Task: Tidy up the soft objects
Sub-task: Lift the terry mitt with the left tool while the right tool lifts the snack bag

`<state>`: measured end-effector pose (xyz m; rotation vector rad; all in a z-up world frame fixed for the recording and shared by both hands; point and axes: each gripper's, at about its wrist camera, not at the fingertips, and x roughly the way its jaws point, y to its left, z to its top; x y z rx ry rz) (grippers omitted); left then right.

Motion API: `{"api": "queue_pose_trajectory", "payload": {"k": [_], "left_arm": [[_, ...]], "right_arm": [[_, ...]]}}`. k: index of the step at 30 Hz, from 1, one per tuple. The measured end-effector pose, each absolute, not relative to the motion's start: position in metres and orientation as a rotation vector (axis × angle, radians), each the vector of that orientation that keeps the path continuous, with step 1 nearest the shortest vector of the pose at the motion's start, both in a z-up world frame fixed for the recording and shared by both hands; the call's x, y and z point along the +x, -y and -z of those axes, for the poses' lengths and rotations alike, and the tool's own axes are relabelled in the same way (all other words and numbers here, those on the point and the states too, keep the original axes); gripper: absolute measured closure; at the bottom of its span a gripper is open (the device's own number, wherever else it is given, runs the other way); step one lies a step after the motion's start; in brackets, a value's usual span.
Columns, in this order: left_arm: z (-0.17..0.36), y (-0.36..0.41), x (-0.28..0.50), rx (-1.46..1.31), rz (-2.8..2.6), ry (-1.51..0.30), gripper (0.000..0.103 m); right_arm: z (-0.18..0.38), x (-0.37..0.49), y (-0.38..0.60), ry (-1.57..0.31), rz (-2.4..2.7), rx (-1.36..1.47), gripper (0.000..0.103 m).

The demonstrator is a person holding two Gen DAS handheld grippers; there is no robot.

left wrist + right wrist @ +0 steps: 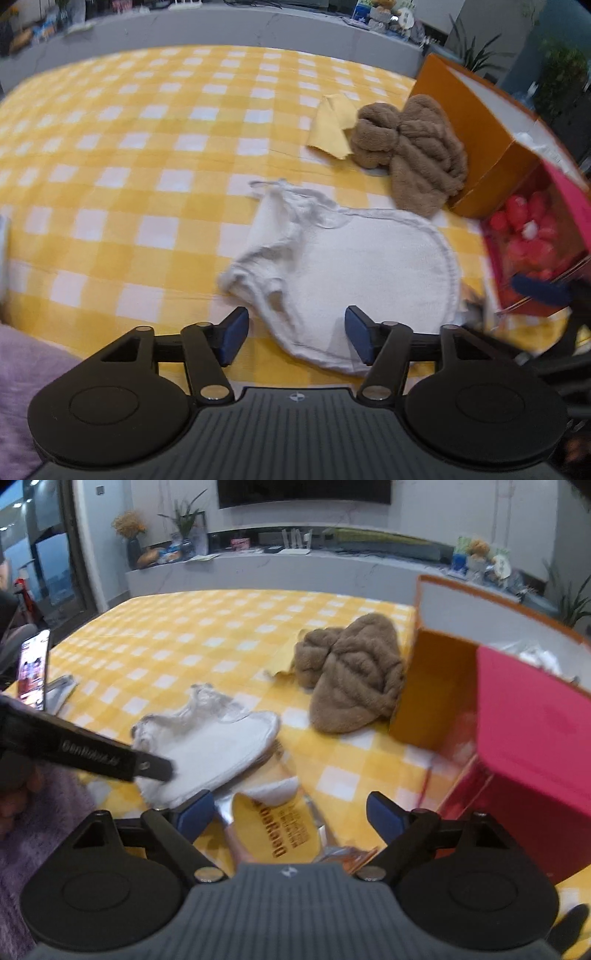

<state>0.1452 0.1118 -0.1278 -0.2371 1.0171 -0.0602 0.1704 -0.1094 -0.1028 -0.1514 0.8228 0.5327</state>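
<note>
A white round cloth (pixel 354 266) lies crumpled on the yellow checked tablecloth (pixel 129 155); it also shows in the right wrist view (pixel 218 749). My left gripper (pixel 297 334) is open, its jaws straddling the cloth's near edge just above it. A brown fluffy cloth (pixel 413 147) lies heaped against an orange box (pixel 476 122), also seen from the right (pixel 354 672). A yellow cloth (pixel 332 125) lies flat beside it. My right gripper (pixel 291 818) is open over a clear plastic packet with a yellow label (pixel 280 827).
A pink box (pixel 532 746) with red and pink soft items (pixel 528 229) stands at the right, next to the orange box (pixel 436 686). A phone (pixel 33 668) stands at the left edge. A purple fluffy fabric (pixel 18 376) lies at the near left.
</note>
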Motion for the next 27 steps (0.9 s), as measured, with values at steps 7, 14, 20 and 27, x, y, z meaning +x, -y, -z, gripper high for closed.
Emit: {"api": "queue_pose_trajectory", "payload": {"k": [7,14,20,27], "left_arm": [[0.135,-0.103,0.15,-0.258,0.08,-0.998,0.029],[0.136,-0.073,0.148,-0.046,0.087,-0.975,0.043],[0.135,-0.069,0.145,0.0,0.114,-0.961,0.056],[0.133,-0.064,0.141,0.043,0.131,-0.906,0.094]], "right_arm": [[0.119,0.175,0.121,-0.916,-0.561,-0.006,0.04],[0.122,0.16,0.104,-0.878,-0.538,-0.158,0.047],[0.123,0.162,0.105,-0.882,-0.533,-0.161,0.046],[0.123,0.16,0.106,-0.874,-0.512,-0.144,0.05]]}}
